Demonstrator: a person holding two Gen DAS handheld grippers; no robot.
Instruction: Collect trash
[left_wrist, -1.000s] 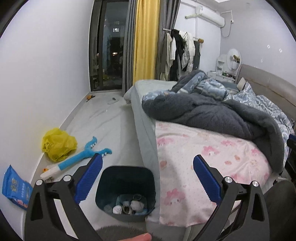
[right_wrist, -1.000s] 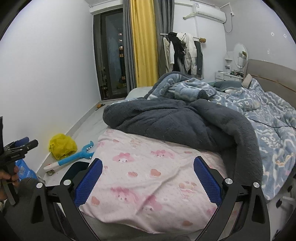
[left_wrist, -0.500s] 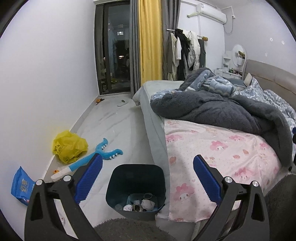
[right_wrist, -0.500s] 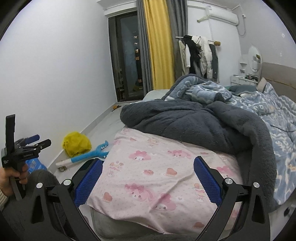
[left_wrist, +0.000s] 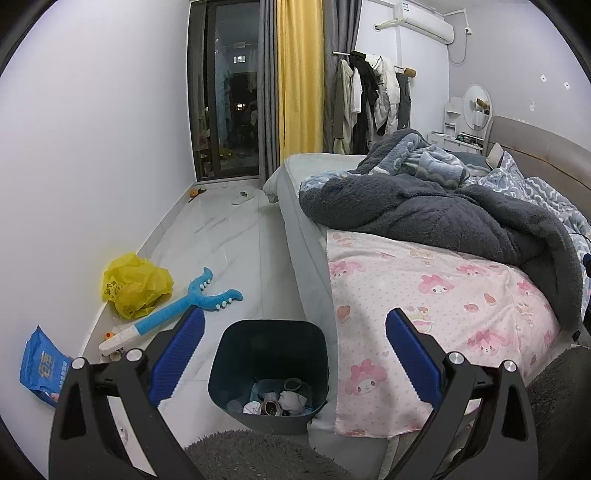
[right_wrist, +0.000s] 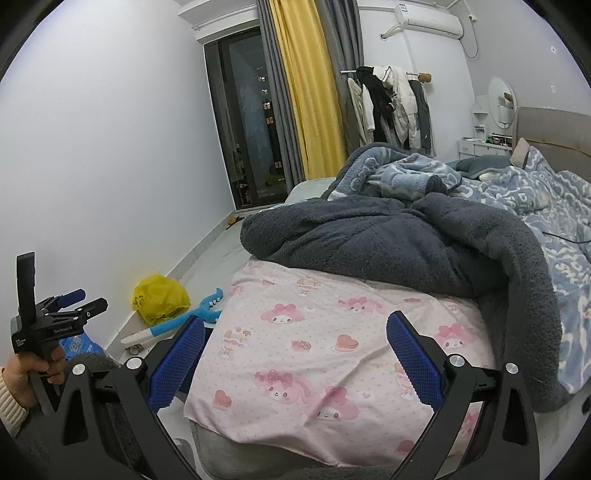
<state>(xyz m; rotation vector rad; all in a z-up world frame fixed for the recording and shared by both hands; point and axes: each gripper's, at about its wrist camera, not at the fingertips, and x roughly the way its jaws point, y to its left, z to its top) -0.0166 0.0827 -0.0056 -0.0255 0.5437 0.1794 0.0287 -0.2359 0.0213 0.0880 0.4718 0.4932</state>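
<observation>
A dark blue trash bin (left_wrist: 271, 369) stands on the floor beside the bed, with some crumpled scraps at its bottom. A crumpled yellow plastic bag (left_wrist: 136, 284) lies by the left wall; it also shows in the right wrist view (right_wrist: 160, 297). A blue snack packet (left_wrist: 42, 365) lies by the wall at lower left. My left gripper (left_wrist: 291, 363) is open and empty, above and short of the bin. My right gripper (right_wrist: 295, 363) is open and empty over the pink sheet. The left gripper also shows in the right wrist view (right_wrist: 83, 304), held in a hand.
A blue and white toy grabber (left_wrist: 173, 317) lies on the floor between bag and bin. The bed (left_wrist: 443, 288) with pink sheet and grey blanket (left_wrist: 443, 218) fills the right. A slipper (left_wrist: 242, 198) lies near the balcony door. A grey rug (left_wrist: 255, 456) sits under the grippers.
Both grippers have risen and tilted, so the views show more of the room and the bin sits farther right. Both stay open and empty.
</observation>
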